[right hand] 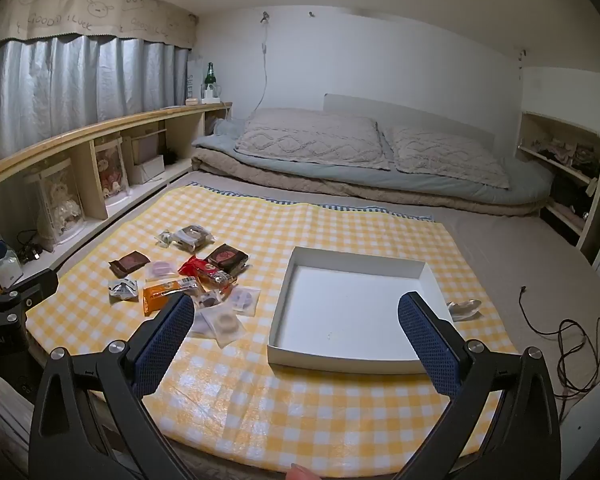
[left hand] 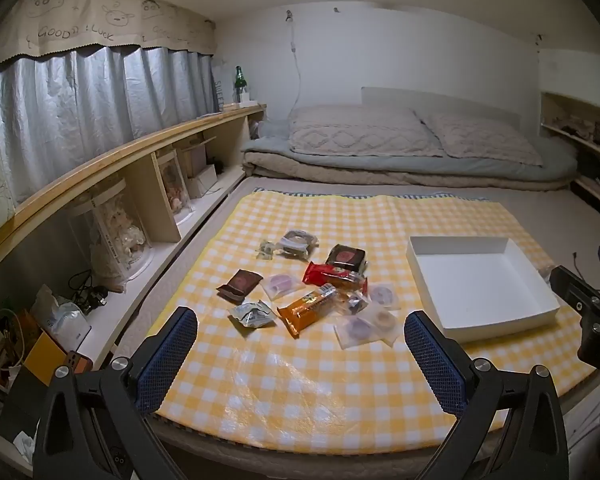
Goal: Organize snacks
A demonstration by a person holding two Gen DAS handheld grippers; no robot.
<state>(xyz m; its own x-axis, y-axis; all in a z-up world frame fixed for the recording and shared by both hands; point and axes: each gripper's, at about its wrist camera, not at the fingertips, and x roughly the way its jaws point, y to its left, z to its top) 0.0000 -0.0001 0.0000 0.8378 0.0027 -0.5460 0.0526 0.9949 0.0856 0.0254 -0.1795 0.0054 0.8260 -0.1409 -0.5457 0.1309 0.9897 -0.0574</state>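
Here, my left gripper (left hand: 300, 336) hangs over the yellow checked cloth (left hand: 300, 392) with its jaws spread wide and nothing between them. At twelve o'clock from it lies the snack pile: a brown packet (left hand: 238, 285), a crumpled silver wrapper (left hand: 252, 314), an orange bar (left hand: 312, 308) and a red packet (left hand: 334, 276), bunched and overlapping. At two o'clock sits the shallow white box (left hand: 480, 280), empty. My right gripper (right hand: 296, 332) also gapes, holding nothing, with the box at twelve.
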